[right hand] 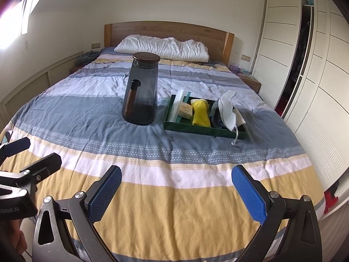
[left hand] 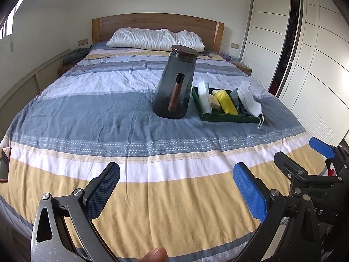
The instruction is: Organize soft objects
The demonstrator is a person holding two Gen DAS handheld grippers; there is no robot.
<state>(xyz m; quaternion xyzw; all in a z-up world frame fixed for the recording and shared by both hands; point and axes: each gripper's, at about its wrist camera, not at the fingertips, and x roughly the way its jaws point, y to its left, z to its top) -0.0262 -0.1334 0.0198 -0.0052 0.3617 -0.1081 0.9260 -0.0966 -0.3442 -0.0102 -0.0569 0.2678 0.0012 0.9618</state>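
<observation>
A dark green tray [left hand: 226, 118] [right hand: 196, 127] sits on the striped bed, right of centre. In it lie a yellow cloth [left hand: 225, 101] [right hand: 200, 113], a white face mask [left hand: 248, 100] [right hand: 226, 109], a grey cloth [left hand: 235, 97] [right hand: 214, 114], a pale sponge [right hand: 185, 110] and a clear plastic piece [left hand: 205, 97] [right hand: 176, 107]. A smoky glass jug [left hand: 174, 83] [right hand: 141, 91] with a wooden lid stands left of the tray. My left gripper [left hand: 176, 191] is open and empty over the bed's near end. My right gripper [right hand: 176, 192] [left hand: 298, 155] is open and empty beside it.
A white pillow [left hand: 156, 39] [right hand: 161, 48] lies at the wooden headboard [left hand: 157, 23]. A phone [left hand: 4, 161] lies at the bed's left edge. White wardrobes [left hand: 305, 54] [right hand: 305, 65] line the right wall. Nightstands [right hand: 250, 83] flank the bed.
</observation>
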